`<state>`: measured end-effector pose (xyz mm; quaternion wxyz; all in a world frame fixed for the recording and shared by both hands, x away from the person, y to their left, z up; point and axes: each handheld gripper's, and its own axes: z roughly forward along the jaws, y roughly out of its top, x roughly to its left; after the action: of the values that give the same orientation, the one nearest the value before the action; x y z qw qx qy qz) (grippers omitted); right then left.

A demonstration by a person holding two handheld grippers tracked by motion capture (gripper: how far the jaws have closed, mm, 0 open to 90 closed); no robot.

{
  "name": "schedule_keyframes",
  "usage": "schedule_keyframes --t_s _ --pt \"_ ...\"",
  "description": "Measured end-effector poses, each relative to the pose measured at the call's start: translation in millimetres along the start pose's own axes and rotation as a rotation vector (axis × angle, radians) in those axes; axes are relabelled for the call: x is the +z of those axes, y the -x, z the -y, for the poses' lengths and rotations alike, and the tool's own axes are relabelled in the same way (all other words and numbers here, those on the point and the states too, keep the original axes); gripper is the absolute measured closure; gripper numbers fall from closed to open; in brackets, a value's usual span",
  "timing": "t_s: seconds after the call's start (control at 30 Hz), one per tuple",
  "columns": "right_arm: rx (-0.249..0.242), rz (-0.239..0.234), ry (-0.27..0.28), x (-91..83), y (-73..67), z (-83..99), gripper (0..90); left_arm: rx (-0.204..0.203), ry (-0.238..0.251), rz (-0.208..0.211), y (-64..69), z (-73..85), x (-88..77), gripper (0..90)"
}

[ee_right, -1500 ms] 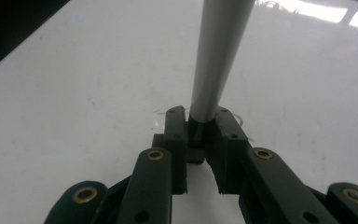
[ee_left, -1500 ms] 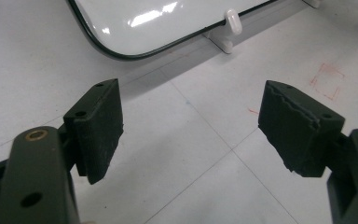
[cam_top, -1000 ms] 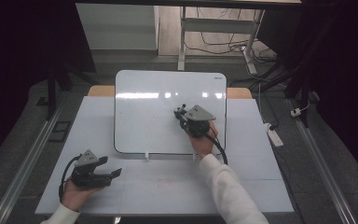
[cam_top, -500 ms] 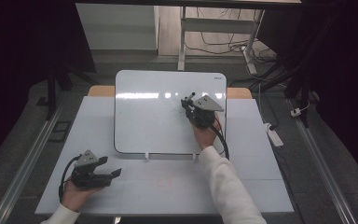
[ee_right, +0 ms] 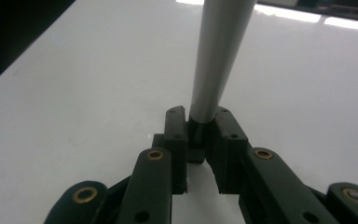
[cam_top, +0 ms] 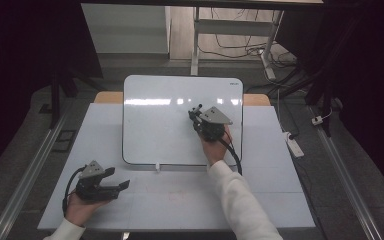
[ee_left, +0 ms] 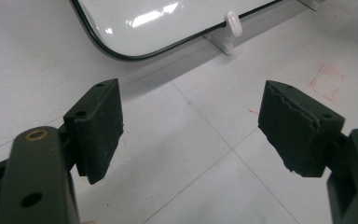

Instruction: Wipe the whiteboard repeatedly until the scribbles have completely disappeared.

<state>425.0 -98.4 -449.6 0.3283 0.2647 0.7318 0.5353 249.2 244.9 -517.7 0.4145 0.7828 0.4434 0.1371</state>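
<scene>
Marker (ee_right: 216, 56), probably, clamped between right jaws.

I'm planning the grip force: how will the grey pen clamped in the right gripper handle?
The pen looks stiff, a straight smooth tube. Its tapered, glossy barrel may slip through the right gripper if pushed against the whiteboard. Being round, it would probably roll if released.

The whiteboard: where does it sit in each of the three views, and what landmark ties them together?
High view: whiteboard lies centre, on the table's far half, the right gripper over its right part.
Left gripper view: its rounded, dark-edged corner sits along the top, beyond the open jaws.
Right gripper view: its white surface spreads behind the grey marker.
Shared landmark: the board's dark rim.
</scene>
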Motion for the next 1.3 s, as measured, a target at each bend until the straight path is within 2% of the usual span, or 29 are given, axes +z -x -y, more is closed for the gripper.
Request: schedule_keyframes --t_s 0.07,0.1,0.17,0.23,0.3,0.33,0.37,0.47,0.53,0.57,0.67,0.73,0.8,0.83,0.9,0.93,1.0,1.1,1.17,1.3 --pt "-0.006 -0.058 -0.013 1.4 -9.5 3.6 77.6 0.0 -0.004 0.0 0.4 -0.3 1.0 22.6" --pt "-0.025 -0.064 -0.019 1.1 -12.6 4.6 77.6 0.002 -0.005 0.0 0.7 -0.3 1.2 22.6" --pt "-0.036 -0.048 -0.022 -2.4 -8.6 5.1 77.6 0.004 -0.003 0.0 1.4 -0.1 0.5 22.6" --pt "-0.006 0.007 -0.011 -9.3 5.4 5.4 77.6 0.0 0.001 0.0 1.3 0.2 -0.5 22.6" --pt "0.036 0.03 -0.003 -15.5 17.5 6.5 77.6 0.0 0.002 -0.002 0.6 0.0 -0.4 22.6" --pt "0.036 0.029 -0.003 -16.9 18.2 7.5 77.6 0.0 0.002 -0.001 0.5 -0.2 0.2 22.7" --pt "0.026 0.024 -0.009 -17.5 15.6 8.4 77.6 -0.001 -0.001 -0.002 0.6 -0.5 0.8 22.7" --pt "0.0 -0.049 -0.026 -14.0 0.8 12.6 77.6 0.005 -0.005 -0.003 1.6 -0.9 2.0 22.6" --pt "-0.019 -0.048 -0.025 -13.5 -1.8 13.2 77.6 0.006 -0.003 -0.003 2.1 -0.8 1.1 22.6" --pt "-0.011 -0.043 -0.022 -13.9 1.8 12.9 77.6 0.005 -0.002 -0.002 2.1 -0.6 0.4 22.6" --pt "0.029 0.041 0.003 -20.3 21.1 10.0 77.6 0.0 0.003 -0.004 1.5 -0.1 -0.9 22.6" --pt "0.057 0.074 0.012 -23.5 33.0 8.3 77.6 -0.001 0.004 -0.004 0.8 -0.2 -0.7 22.7" --pt "0.062 0.072 0.011 -24.1 34.5 8.1 77.6 0.001 0.002 -0.001 0.7 -0.5 0.1 22.7" --pt "0.052 0.061 0.007 -23.9 31.7 8.3 77.6 0.001 0.001 -0.002 1.0 -0.6 0.4 22.7" --pt "0.045 -0.003 -0.007 -21.0 22.4 11.0 77.6 0.001 0.001 -0.003 1.2 -1.0 1.0 22.6" --pt "0.023 -0.031 -0.022 -19.4 16.2 12.0 77.6 0.002 0.001 -0.004 1.5 -1.1 1.0 22.6" --pt "0.004 -0.066 -0.043 -18.5 8.5 12.4 77.6 0.004 0.004 -0.004 2.3 -1.4 0.6 22.6" --pt "0.061 -0.083 -0.045 -24.7 11.8 12.6 77.6 0.006 0.016 -0.007 2.7 -2.0 -0.5 22.8" --pt "0.074 -0.098 -0.035 -33.6 13.2 11.9 77.6 0.005 0.026 -0.008 2.5 -2.7 -1.1 23.0" --pt "0.097 -0.168 -0.05 -52.7 9.1 14.6 77.6 0.006 0.052 -0.013 4.2 -5.3 -2.4 23.6"
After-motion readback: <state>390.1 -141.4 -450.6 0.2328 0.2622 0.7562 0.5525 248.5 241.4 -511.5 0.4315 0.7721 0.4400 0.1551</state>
